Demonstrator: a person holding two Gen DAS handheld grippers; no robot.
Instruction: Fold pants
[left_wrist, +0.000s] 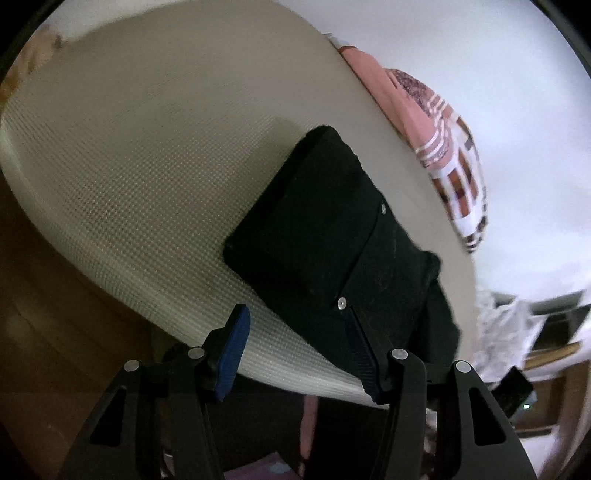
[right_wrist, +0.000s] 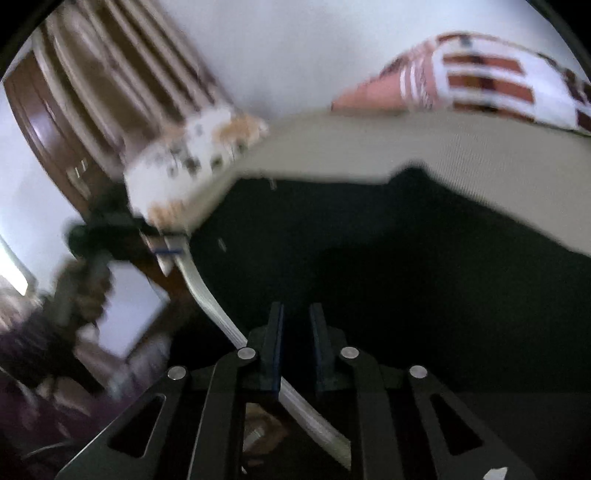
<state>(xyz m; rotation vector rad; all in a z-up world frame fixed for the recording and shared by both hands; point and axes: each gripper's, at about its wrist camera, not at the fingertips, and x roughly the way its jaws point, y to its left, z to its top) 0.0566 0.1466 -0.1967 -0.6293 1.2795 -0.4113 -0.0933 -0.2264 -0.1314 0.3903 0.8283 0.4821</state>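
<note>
Black pants (left_wrist: 325, 236) lie folded into a compact block on a cream textured mattress (left_wrist: 147, 147), with a looser part hanging toward the near right edge. My left gripper (left_wrist: 295, 332) is open, its blue pads wide apart just in front of the pants' near edge, touching nothing. In the right wrist view the pants (right_wrist: 388, 258) fill the middle as a dark mass. My right gripper (right_wrist: 297, 314) hovers right over them with a narrow gap between the pads; nothing shows between them. The view is blurred.
A pink and white patterned cloth (left_wrist: 443, 140) lies along the mattress's far edge, also in the right wrist view (right_wrist: 498, 81). A white patterned pillow (right_wrist: 192, 162) sits at the mattress corner. A wooden door (right_wrist: 92, 110) and floor clutter lie beyond the bed edge.
</note>
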